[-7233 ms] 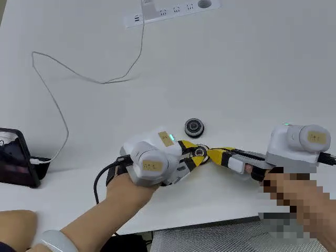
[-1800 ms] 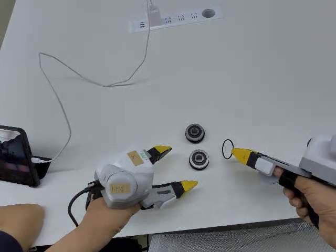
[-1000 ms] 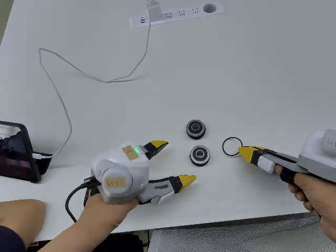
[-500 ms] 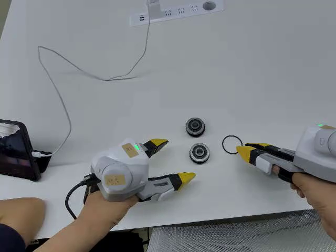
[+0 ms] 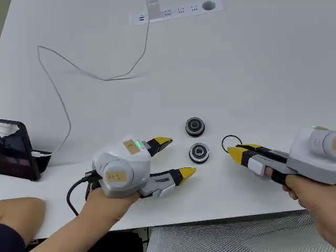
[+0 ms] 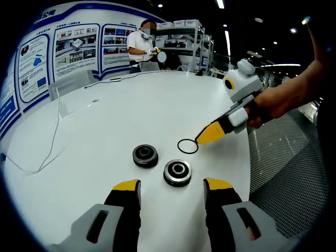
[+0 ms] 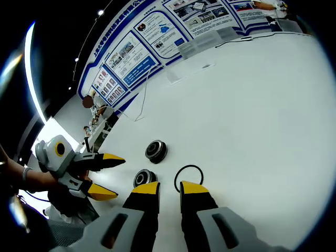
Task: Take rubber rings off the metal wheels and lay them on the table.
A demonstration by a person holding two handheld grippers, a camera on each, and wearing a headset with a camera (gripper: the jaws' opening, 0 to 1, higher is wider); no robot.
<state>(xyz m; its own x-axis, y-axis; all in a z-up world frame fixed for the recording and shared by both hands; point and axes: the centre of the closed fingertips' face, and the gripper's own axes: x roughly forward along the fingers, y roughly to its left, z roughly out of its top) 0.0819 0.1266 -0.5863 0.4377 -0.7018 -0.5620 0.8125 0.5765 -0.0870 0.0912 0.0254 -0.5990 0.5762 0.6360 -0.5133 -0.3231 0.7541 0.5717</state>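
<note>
Two metal wheels stand on the white table, one farther (image 5: 195, 126) and one nearer (image 5: 199, 152). A thin black rubber ring (image 5: 231, 143) lies flat to their right. My right gripper (image 5: 240, 150) is open, its yellow tips just beside the ring and nothing between them. In the right gripper view the ring (image 7: 189, 176) lies just ahead of the right gripper (image 7: 169, 188), with the wheels (image 7: 156, 149) (image 7: 144, 178) to its left. My left gripper (image 5: 175, 156) stands open left of the nearer wheel. In the left gripper view that wheel (image 6: 177, 172) lies just ahead of the left gripper (image 6: 172, 185).
A white power strip (image 5: 173, 9) lies at the table's far edge, and its cable (image 5: 79, 68) runs across the left side. A dark device (image 5: 16, 157) sits at the left edge. The table's front edge (image 5: 220, 218) is close behind both grippers.
The right gripper carried the ring to the right of the wheels, opened and let it go; the ring now lies on the table. The left gripper has stayed open, shifting only slightly.
</note>
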